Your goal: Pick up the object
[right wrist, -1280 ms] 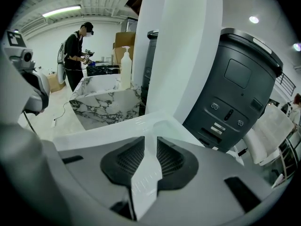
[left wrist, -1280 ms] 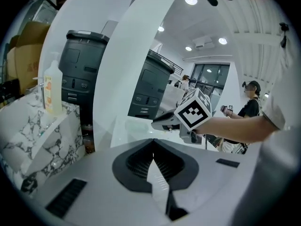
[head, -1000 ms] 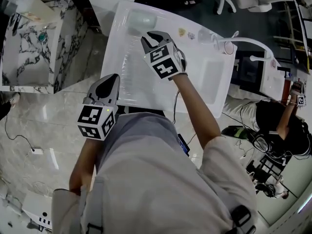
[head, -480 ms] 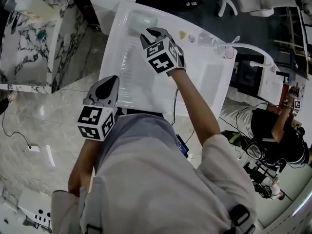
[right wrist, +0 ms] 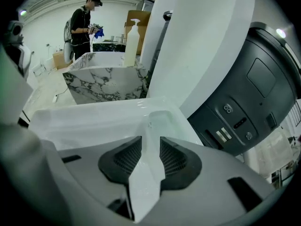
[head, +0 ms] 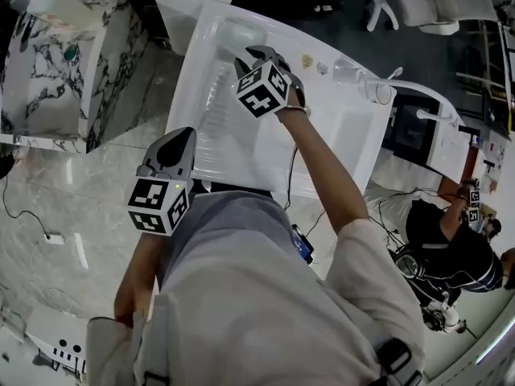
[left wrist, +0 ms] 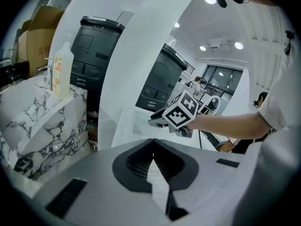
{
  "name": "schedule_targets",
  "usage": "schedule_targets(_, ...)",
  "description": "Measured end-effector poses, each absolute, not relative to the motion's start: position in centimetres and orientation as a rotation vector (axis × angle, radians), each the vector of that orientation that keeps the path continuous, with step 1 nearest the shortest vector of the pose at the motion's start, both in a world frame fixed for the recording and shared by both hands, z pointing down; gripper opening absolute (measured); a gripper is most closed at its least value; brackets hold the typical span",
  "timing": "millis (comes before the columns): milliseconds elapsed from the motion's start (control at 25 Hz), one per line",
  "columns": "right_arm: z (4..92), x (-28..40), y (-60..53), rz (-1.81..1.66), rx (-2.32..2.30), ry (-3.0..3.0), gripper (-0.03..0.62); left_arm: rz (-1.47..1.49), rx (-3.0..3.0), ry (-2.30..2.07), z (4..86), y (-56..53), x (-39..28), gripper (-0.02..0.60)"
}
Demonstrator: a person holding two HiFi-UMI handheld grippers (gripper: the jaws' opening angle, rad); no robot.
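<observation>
A pale greenish rounded object [head: 240, 32] lies in the recess at the far end of the white tray-like basin [head: 338, 127]. My right gripper [head: 256, 53] hovers just short of it, pointing at it. Its jaws are opening, and only the white basin shows in the gap between them. In the right gripper view the object [right wrist: 162, 119] sits just beyond the fingertips [right wrist: 128, 150]. My left gripper [head: 179, 139] hangs at the basin's near left edge, jaws shut and empty. In the left gripper view, its own gripper [left wrist: 153, 142] looks toward the right gripper [left wrist: 154, 122].
A marble block [head: 56, 71] carrying a bottle [right wrist: 131, 36] stands left of the basin. A dark machine housing [right wrist: 254, 102] rises behind on the right. A curved white arm [head: 406, 83] sits at the basin's right. People stand at the back [right wrist: 84, 22] and lower right [head: 451, 248].
My right gripper has moved away from me along the basin, closer to the pale object. The left gripper has stayed where it was.
</observation>
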State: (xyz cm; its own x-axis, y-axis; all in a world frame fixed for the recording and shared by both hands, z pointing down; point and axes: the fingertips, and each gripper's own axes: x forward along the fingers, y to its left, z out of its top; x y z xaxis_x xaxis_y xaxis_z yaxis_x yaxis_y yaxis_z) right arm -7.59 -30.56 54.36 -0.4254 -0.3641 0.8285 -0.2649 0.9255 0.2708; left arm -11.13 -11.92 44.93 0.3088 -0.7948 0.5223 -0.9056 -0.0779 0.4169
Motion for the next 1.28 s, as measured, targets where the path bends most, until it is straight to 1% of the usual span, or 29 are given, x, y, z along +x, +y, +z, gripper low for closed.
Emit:
schedule_targets(200,55.6,-8.0,-31.4,-0.195,0.439,-1.995,0.117,0.208,1.876,-1.517,45.3,-12.1,-11.3,0.001)
schedule_targets(840,59.7,-9.6,-32.7,-0.358,0.354,-1.883,0.117,0.201,1.789,-1.543,46.7,-12.2,-12.3,0.0)
schedule_targets(1280,60.7,-10.2,-33.5,-0.49,0.334,-1.819,0.115,0.191,1.76,-1.558,47.1,-12.3,-13.0,0.001)
